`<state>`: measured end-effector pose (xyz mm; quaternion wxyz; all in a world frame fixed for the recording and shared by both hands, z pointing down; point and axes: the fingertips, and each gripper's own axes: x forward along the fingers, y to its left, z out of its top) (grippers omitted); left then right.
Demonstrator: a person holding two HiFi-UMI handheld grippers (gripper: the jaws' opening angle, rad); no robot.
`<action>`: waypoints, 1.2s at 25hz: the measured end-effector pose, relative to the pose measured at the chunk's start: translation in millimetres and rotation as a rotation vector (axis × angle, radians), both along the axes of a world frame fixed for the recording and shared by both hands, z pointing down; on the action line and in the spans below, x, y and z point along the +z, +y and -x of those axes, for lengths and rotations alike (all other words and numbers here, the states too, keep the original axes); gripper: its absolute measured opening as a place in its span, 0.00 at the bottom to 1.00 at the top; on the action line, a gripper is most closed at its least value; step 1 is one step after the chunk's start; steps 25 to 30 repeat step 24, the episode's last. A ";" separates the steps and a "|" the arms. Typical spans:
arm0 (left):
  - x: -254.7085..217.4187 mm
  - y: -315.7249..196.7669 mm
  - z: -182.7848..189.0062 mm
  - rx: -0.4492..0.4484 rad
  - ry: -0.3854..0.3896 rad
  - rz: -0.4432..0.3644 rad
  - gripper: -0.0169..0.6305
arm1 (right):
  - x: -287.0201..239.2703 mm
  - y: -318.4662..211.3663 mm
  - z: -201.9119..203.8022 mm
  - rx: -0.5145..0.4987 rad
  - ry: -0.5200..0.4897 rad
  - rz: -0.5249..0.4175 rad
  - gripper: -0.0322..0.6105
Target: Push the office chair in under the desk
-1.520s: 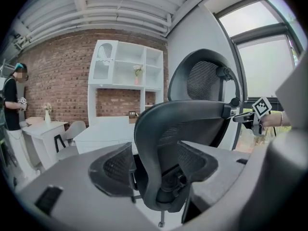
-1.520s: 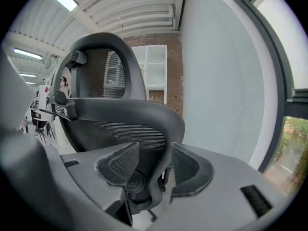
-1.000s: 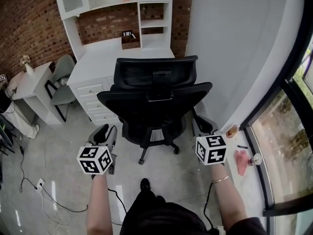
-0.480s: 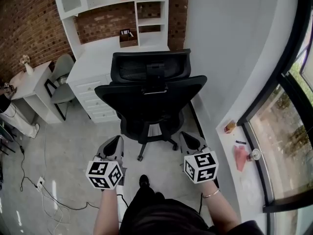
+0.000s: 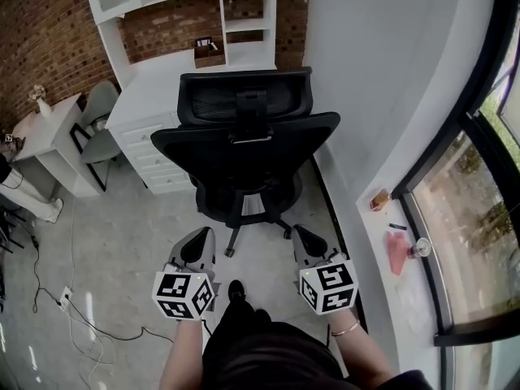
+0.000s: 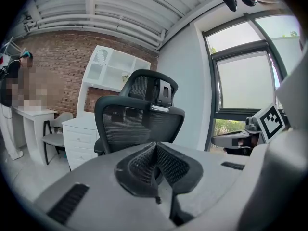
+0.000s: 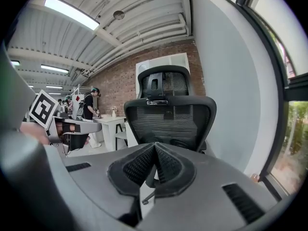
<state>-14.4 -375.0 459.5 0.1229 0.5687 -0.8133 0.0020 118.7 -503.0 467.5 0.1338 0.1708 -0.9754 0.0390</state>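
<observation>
1. Left tongs (image 5: 197, 242): nearest, at the left. The pads are pressed together with nothing between them. They point at the chair's back, clear of it.
2. Right tongs (image 5: 306, 242): level with the left pair, likewise closed tight and empty, apart from the chair.
3. Floor (image 5: 122, 242): pale and glossy, with cables (image 5: 81, 323) trailing at near left.
4. Office chair (image 5: 244, 149): black mesh with a headrest, its back turned to the person. Its wheeled base stands just beyond the tongs. The seat faces the tabletop and is not yet tucked under.
5. Tabletop (image 5: 154, 96): white, with drawers (image 5: 150, 157) below at the left and a small box (image 5: 205, 49) at the far edge.
6. Shelf unit (image 5: 244, 10): white, standing against the brick wall (image 5: 36, 47).
7. Side table (image 5: 49, 136): far left, with a grey chair (image 5: 99, 124) beside it.
</observation>
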 end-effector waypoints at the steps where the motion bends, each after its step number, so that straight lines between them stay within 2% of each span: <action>1: 0.3 -1.5 -1.9 0.004 -0.002 0.002 0.04 | -0.5 0.0 -0.9 0.001 -0.001 -0.004 0.06; 9: 2.6 -7.9 -5.6 0.009 -0.007 0.009 0.04 | 1.3 -1.0 -0.8 -0.001 -0.009 0.015 0.06; 30: 6.6 -21.9 15.8 0.007 -0.002 0.020 0.04 | 6.0 -6.7 25.3 -0.034 -0.012 0.020 0.06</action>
